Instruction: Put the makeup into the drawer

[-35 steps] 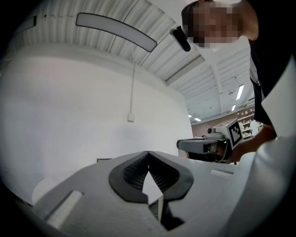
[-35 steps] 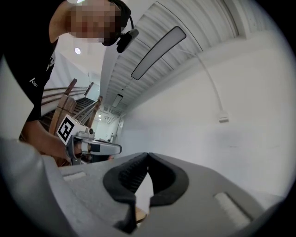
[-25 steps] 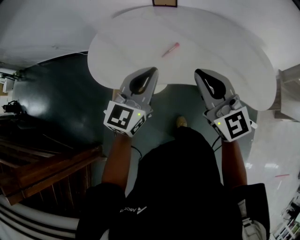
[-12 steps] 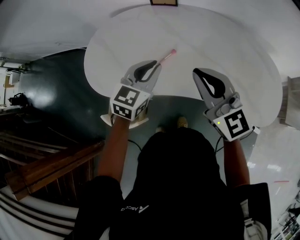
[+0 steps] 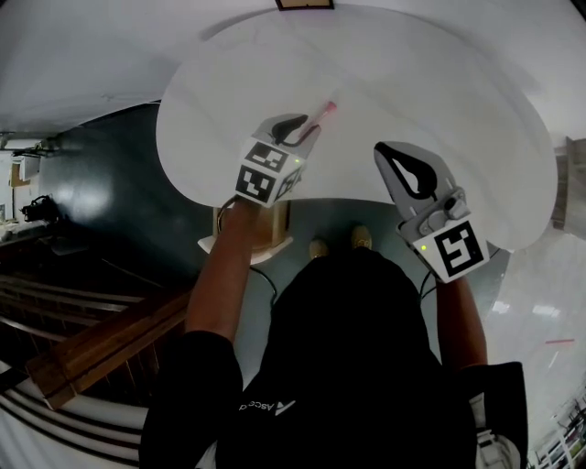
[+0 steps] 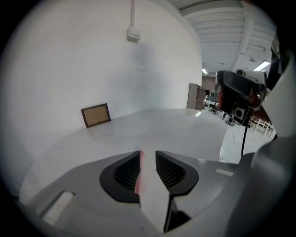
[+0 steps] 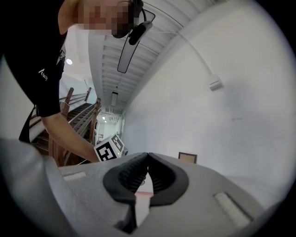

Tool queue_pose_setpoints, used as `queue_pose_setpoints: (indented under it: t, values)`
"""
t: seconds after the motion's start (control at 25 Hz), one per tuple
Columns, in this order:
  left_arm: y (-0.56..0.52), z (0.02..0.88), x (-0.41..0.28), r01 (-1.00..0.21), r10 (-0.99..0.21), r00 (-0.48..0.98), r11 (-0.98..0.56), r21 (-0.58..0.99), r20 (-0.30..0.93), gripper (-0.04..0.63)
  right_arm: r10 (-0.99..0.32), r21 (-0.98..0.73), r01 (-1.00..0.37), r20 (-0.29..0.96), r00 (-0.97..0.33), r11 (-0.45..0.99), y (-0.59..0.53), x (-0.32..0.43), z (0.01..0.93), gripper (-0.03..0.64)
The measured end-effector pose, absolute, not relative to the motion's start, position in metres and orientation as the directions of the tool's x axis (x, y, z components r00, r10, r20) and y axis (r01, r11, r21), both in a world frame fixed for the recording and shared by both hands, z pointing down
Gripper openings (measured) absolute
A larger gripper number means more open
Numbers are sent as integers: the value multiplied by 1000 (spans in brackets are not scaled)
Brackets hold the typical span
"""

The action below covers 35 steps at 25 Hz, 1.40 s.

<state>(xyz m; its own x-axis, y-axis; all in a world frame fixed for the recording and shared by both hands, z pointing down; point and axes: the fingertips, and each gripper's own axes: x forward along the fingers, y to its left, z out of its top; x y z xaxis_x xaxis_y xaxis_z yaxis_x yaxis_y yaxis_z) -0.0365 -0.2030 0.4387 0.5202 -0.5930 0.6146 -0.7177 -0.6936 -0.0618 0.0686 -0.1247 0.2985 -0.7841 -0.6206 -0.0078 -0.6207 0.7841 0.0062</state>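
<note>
A thin pink makeup stick (image 5: 323, 111) lies on the round white table (image 5: 439, 82). My left gripper (image 5: 309, 125) reaches over the table's near edge to the stick's near end. In the left gripper view its jaws (image 6: 148, 155) are opening, with a clear gap. The pink stick (image 6: 138, 179) runs between them along the left pad, and the pads are not pressing on it. My right gripper (image 5: 409, 165) hovers over the table's near edge to the right, apart from the stick. Its fingertips (image 7: 147, 155) meet, with nothing held.
A small brown picture frame (image 5: 305, 4) leans on the white wall at the table's far edge. A wooden piece with a pale top (image 5: 259, 240) shows below the table's near edge. Wooden stair rails (image 5: 101, 339) run at the lower left. The person's feet (image 5: 361, 238) stand under the table's edge.
The left gripper moved forward and down over the table to the pink stick, and its jaws went from shut to open. The right gripper shifted slightly forward.
</note>
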Motion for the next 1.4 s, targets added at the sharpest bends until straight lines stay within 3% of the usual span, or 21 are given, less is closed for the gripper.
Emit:
queue_pose_setpoints:
  t: [0.36,0.76,0.96,1.2,1.4]
  values:
    - [-222,489,-38,-703,-477,470,-711,-12,743,112,-648,-27,-649,36,-761,761,-130,71,314,3]
    - [-229,511,-44,-698,-404,439,-716,21,802,101,-670,-41,-672,60,-740,739,-132,76,320,3]
    - [-231,512,-41,-698,-412,442,-716,17,796,55,-678,-45,-682,74,-731,730,-133,79,325,3]
    - [-231,511,-39,-706,-439,450,-708,9,777,54,-678,-45,-683,79,-730,729,-133,76,328,3]
    - [-227,479,-42,-736,-524,497,-677,16,692,52,-672,-36,-675,74,-737,737,-131,70,323,3]
